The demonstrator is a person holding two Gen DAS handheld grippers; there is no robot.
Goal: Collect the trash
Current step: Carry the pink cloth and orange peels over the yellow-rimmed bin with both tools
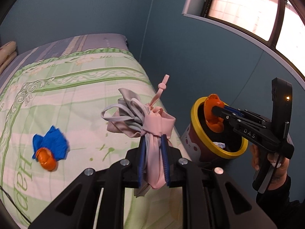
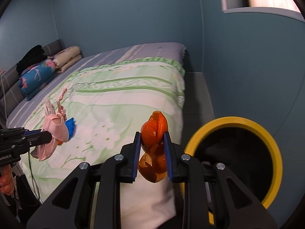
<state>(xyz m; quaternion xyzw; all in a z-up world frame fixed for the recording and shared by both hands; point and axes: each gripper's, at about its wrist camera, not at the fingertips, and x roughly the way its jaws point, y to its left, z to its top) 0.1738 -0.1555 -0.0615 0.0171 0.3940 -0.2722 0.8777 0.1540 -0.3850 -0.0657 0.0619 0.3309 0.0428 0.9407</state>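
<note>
my right gripper (image 2: 152,148) was clenched on an orange peel (image 2: 153,148), carried beside the bed (image 1: 80,80) and, in the left wrist view, held at the mouth of the yellow-rimmed bin (image 1: 219,126). my left gripper (image 1: 153,160) was clamped on a bundle of face masks (image 1: 152,131), pink and grey, held above the bed's near edge and just short of the bin.

progress, as i judged it: neither held item had been released into the bin. something pale, possibly paper, lay inside the bin already. on the bedspread there remained a second orange peel (image 1: 46,158) touching a crumpled blue paper (image 1: 51,143); these were untouched.

count: orange peels, two (one held, one on the bed); blue paper, one; mask bundle, one, number of masks within it not determinable; bin, one; grippers, two, both occupied.
</note>
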